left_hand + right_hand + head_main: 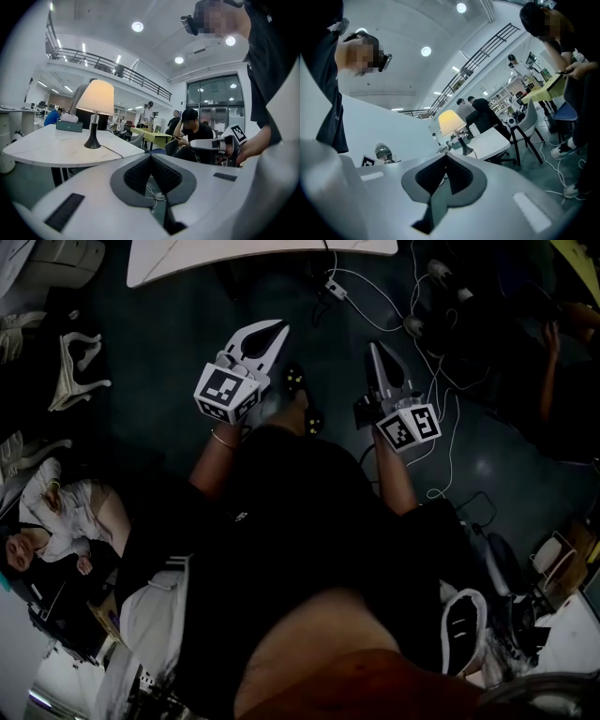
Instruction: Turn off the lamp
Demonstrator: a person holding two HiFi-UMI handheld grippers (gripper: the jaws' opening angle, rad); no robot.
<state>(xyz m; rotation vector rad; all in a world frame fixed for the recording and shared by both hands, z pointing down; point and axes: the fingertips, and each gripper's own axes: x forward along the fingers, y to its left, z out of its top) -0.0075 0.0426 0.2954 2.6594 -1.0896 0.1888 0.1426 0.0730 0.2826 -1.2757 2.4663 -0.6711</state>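
The lit lamp (96, 99) stands on the white table (47, 146).

Standing in a tall open office beneath a white ceiling (93, 28), taking light from round ceiling lights (137, 26). Looking past a white table (42, 146) toward a railed balcony (122, 70) crossing the upper level and tall glass doors (213, 103) at the far end. Facing a yellow-green table (154, 136) further back. Looking down at a dark floor (159, 381), tracing white cables (412, 326) across it.

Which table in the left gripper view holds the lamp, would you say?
The white table, with the lit lamp; the yellow-green table is farther back.
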